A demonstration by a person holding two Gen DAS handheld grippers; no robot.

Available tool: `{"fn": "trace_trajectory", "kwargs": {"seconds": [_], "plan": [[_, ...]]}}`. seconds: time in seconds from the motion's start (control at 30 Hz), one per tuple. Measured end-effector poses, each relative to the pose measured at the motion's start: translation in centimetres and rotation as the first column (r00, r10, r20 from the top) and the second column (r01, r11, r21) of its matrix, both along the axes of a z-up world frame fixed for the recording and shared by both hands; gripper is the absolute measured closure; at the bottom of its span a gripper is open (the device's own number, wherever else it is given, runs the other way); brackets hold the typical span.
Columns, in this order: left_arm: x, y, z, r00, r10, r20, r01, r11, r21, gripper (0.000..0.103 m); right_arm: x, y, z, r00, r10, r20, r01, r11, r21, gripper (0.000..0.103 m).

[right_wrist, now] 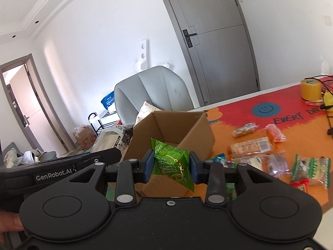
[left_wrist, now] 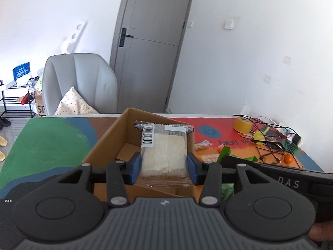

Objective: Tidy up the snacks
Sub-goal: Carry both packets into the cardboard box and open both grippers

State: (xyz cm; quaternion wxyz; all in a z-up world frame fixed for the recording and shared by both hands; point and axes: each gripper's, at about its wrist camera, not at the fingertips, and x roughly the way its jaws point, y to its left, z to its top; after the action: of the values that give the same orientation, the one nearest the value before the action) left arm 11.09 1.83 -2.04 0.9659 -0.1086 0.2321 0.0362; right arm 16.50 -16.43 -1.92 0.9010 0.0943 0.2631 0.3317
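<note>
An open cardboard box (left_wrist: 104,145) (right_wrist: 193,133) stands on the colourful table mat. My left gripper (left_wrist: 164,167) is shut on a clear-wrapped pale snack with a barcode label (left_wrist: 164,150), held over the box's near side. My right gripper (right_wrist: 169,167) is shut on a green snack packet (right_wrist: 171,162), held just in front of the box. The left gripper's body and its snack also show at the left of the right wrist view, beside the box. Several loose wrapped snacks (right_wrist: 249,146) lie on the mat to the right of the box.
A yellow tape roll (right_wrist: 310,89) (left_wrist: 242,125) and tangled black cables (left_wrist: 268,143) lie at the table's far right. A grey armchair (left_wrist: 81,83) with a cushion stands behind the table, before a grey door. A small orange fruit (left_wrist: 288,158) sits near the cables.
</note>
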Motion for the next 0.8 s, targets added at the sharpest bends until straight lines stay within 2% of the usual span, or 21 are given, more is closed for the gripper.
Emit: {"fn": "trace_trajectory", "kwargs": {"seconds": [0.63,0.77,0.8], "plan": [[4.4,4.6,-0.5,0.997,0.051,-0.061,-0.053,0.998,-0.038,0.057,3.2,4.7,0.4,0.998,0.059,-0.038,-0.059,0.998,-0.012,0.067],[4.5,4.4,0.0,0.994,0.085,-0.062,-0.083,0.996,0.03,0.053,4.0,5.4,0.2,0.996,0.06,-0.064,-0.061,0.998,-0.021,0.063],[4.5,4.5,0.1,0.994,0.09,-0.065,-0.088,0.996,0.025,0.051,4.1,5.4,0.2,0.996,0.058,-0.069,-0.06,0.998,-0.02,0.062]]}}
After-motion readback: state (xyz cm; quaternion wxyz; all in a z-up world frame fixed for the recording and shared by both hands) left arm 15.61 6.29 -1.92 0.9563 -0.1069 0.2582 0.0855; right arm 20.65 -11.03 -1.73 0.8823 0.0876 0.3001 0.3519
